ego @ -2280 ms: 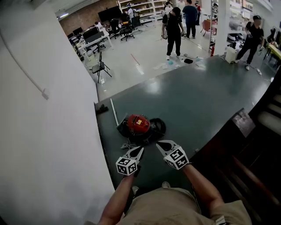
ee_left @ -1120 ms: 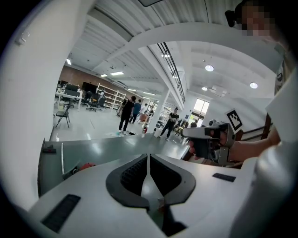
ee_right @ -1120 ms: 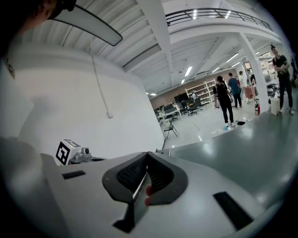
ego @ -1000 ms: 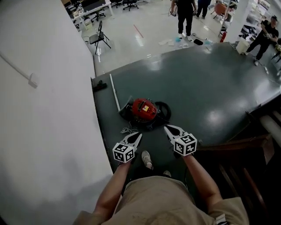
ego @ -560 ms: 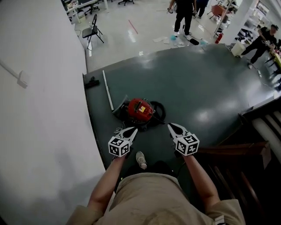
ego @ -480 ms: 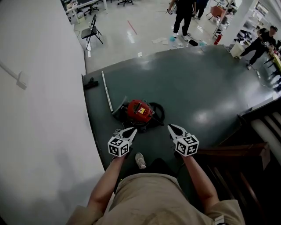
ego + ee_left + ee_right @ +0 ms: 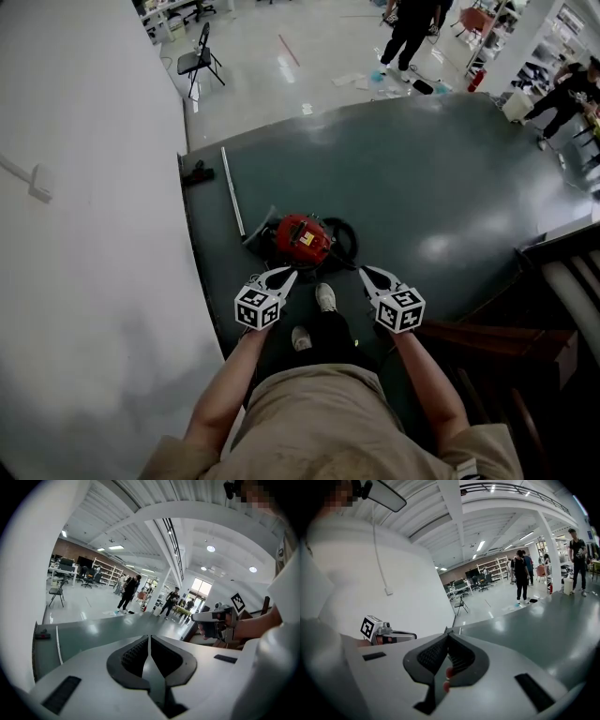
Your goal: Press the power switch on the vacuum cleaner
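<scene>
The red vacuum cleaner lies on the dark green floor, with a black hose coiled at its right. Its metal tube runs away along the wall to a floor nozzle. My left gripper hangs just in front of its near left side, and my right gripper to its near right; both are shut and hold nothing. In the left gripper view the jaws meet. The right gripper view shows shut jaws, with a bit of red through the gap below.
A white wall runs along the left. Dark wooden stairs and a rail are at the right. My shoe stands between the grippers. A folding chair and several people are far off on the light floor.
The person has walked toward the vacuum cleaner, which now lies closer to both grippers. One foot has stepped forward between them. Both grippers stay shut.
</scene>
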`<act>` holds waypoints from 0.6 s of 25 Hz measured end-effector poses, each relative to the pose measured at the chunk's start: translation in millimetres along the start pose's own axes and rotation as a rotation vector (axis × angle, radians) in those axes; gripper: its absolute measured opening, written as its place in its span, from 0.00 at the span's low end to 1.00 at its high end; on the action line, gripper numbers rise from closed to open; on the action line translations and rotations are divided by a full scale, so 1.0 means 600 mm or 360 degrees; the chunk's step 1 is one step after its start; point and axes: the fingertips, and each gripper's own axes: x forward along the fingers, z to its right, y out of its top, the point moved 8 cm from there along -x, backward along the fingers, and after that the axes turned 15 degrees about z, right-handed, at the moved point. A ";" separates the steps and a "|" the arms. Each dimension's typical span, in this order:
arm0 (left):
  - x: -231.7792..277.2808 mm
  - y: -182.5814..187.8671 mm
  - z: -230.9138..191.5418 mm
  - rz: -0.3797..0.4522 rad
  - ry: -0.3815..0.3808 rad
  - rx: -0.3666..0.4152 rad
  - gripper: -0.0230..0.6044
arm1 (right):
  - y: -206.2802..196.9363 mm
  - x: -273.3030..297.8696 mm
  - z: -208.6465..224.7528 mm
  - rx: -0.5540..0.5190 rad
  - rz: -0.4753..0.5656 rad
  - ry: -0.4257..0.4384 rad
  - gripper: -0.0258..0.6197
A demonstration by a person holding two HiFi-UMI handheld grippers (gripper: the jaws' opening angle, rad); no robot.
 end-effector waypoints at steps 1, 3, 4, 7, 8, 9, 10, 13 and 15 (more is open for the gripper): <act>0.010 0.004 -0.005 -0.0010 0.0007 0.0003 0.05 | -0.001 0.014 0.009 -0.0007 -0.0016 0.0013 0.06; 0.030 0.014 -0.013 -0.0034 0.0024 0.0008 0.05 | 0.003 0.043 0.027 -0.0031 -0.0039 0.0036 0.06; 0.040 0.019 -0.017 -0.0045 0.0033 0.0010 0.05 | 0.008 0.057 0.036 -0.0042 -0.0043 0.0048 0.06; 0.075 0.029 -0.033 -0.0088 0.0063 0.0013 0.05 | 0.024 0.104 0.070 -0.0054 -0.0051 0.0080 0.06; 0.087 0.031 -0.040 -0.0107 0.0073 0.0014 0.05 | 0.027 0.119 0.084 -0.0051 -0.0061 0.0086 0.06; 0.100 0.032 -0.046 -0.0127 0.0081 0.0018 0.05 | 0.028 0.133 0.099 -0.0050 -0.0073 0.0088 0.06; 0.114 0.032 -0.053 -0.0147 0.0091 0.0022 0.05 | 0.028 0.147 0.114 -0.0056 -0.0088 0.0090 0.06; 0.152 0.023 -0.078 -0.0205 0.0125 0.0027 0.05 | 0.015 0.190 0.155 -0.0090 -0.0151 0.0101 0.06; 0.173 0.012 -0.095 -0.0249 0.0152 0.0025 0.05 | -0.002 0.218 0.178 -0.0098 -0.0206 0.0111 0.06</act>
